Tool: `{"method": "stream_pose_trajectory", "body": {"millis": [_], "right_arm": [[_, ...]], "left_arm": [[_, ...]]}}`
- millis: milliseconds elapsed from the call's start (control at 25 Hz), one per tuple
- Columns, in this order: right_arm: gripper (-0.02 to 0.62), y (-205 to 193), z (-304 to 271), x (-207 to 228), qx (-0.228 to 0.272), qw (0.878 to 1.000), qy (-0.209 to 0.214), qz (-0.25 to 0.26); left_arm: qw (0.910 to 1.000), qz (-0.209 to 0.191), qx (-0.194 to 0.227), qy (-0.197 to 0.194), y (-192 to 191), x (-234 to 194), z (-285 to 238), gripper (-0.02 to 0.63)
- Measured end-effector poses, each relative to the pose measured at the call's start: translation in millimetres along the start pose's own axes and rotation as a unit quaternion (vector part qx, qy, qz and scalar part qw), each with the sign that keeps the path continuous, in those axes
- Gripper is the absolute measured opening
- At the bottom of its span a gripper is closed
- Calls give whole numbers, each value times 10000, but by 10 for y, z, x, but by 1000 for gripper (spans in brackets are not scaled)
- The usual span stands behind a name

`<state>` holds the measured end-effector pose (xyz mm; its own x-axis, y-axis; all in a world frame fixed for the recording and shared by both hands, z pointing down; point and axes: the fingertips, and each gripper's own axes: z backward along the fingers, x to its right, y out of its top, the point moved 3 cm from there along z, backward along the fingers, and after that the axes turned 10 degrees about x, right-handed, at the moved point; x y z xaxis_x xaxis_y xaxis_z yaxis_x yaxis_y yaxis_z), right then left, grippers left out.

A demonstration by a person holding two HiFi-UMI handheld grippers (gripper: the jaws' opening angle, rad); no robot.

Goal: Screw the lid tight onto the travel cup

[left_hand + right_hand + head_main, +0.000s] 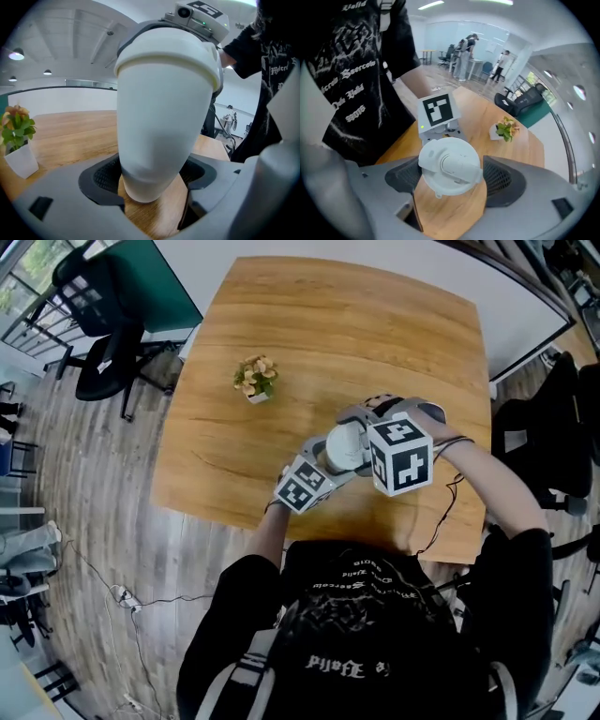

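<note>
A wooden table (356,343) fills the scene. Near its front edge is the white travel cup (164,126), with its narrow base clamped between the pads of the left gripper (150,187). The right gripper (450,176) points down from above, its jaws closed around the white lid (450,165) seated on the cup's mouth. A small potted plant (256,379) stands well apart.

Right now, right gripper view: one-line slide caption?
Right gripper grips the white lid from above; wooden table and potted plant beyond.

Black shirt (366,615) with white lettering, grey left gripper (150,185) and right gripper (450,180), black-and-white marker cubes (401,456), black cable (441,512)
</note>
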<state>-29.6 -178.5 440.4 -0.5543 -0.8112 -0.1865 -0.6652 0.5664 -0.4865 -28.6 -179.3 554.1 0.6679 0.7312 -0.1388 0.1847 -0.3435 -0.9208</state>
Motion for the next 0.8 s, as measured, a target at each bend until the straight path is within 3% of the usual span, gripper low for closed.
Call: {"method": "stream_pose_trajectory", "body": {"millis": [160,400,480,600,800], "right_arm": [[414,12,36,11,394,9899,-798,-1100],[413,8,47,3,717,9601,-1692,-2109],[414,15,56,21,778,9425,-2046,-2525],[413,-17,84,8,964,9070,-2596,-3173],[414,-28,124,-29,1228,8460,-3519,-3812]], "left_arm": [[9994,88,138,295,-8,17,18,394],[9982,95,175,572,-46,23,14,394],[9962,154,268,818,-43,6,15,394],[9922,231,482,1124,-32,10,-14,394],[9902,183,611,1240,5,21,-8,394]]}}
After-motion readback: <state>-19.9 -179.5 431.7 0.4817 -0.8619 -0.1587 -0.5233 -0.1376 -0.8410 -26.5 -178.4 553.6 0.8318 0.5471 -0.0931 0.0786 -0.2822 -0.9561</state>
